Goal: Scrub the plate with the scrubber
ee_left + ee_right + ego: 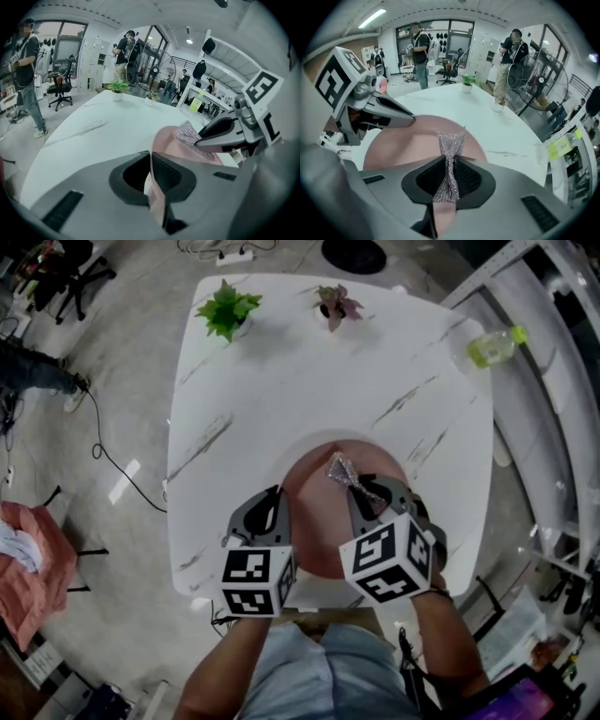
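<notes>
A pink plate lies at the near edge of the white table, between my two grippers. My left gripper is shut on the plate's left rim, which runs straight between its jaws. My right gripper is shut on a silvery mesh scrubber. The scrubber is pinched at its middle and fans out over the plate. In the left gripper view the scrubber sticks out of the right gripper's tip above the plate's surface.
Two small potted plants stand at the table's far edge. A yellow-green bottle lies on the shelf rack to the right. People stand beyond the table, near office chairs and a large fan.
</notes>
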Action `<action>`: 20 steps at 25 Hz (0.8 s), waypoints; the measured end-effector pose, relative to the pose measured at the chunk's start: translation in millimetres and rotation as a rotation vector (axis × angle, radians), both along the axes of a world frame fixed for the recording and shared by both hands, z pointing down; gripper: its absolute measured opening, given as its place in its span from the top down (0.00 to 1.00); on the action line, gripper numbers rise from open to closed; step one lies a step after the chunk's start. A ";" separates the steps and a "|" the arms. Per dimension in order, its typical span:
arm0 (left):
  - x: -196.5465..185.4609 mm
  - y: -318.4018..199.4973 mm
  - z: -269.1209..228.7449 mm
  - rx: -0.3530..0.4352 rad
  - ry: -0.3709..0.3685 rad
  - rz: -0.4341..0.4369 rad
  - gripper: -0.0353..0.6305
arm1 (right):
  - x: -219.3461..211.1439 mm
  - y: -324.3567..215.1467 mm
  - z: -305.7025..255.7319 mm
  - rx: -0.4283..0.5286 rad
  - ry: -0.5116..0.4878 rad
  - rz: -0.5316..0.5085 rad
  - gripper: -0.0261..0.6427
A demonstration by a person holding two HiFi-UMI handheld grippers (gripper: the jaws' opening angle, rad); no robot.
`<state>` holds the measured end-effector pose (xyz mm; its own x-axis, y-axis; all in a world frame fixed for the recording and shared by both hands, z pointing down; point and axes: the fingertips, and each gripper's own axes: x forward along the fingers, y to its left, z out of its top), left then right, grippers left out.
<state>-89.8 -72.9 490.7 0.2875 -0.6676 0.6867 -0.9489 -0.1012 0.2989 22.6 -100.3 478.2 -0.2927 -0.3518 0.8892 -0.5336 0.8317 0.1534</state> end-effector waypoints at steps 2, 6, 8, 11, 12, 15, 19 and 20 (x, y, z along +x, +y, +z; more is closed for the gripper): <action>1.6 -1.4 0.1 0.004 -0.005 0.016 0.92 | 7.4 -3.7 11.4 -0.032 0.067 -0.023 0.85; 8.5 -1.2 4.8 -0.014 0.000 0.051 0.92 | 0.4 -8.5 22.5 -0.064 0.151 -0.132 0.86; 8.4 -2.3 8.1 -0.016 0.007 0.052 0.92 | -9.7 -7.5 26.5 -0.083 0.182 -0.214 0.87; 7.8 -6.4 10.1 -0.017 0.019 0.062 0.92 | -25.2 -2.3 30.1 -0.098 0.213 -0.340 0.87; 7.8 -8.5 9.7 -0.014 0.021 0.069 0.92 | -30.1 0.4 30.1 -0.101 0.218 -0.374 0.87; 7.4 -13.6 8.4 -0.009 0.030 0.086 0.93 | -43.5 11.0 29.1 -0.098 0.224 -0.455 0.88; 5.3 -16.1 8.0 -0.011 0.047 0.096 0.93 | -55.4 28.3 27.6 -0.098 0.217 -0.543 0.88; 4.9 -16.5 8.3 -0.013 0.050 0.097 0.93 | -57.8 33.5 27.4 -0.102 0.215 -0.568 0.88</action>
<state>-85.0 -89.4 499.0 0.3848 -0.6262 0.6781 -0.9186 -0.1878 0.3478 -35.2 -66.8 505.6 -0.2194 -0.1038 0.9701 0.0308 0.9931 0.1132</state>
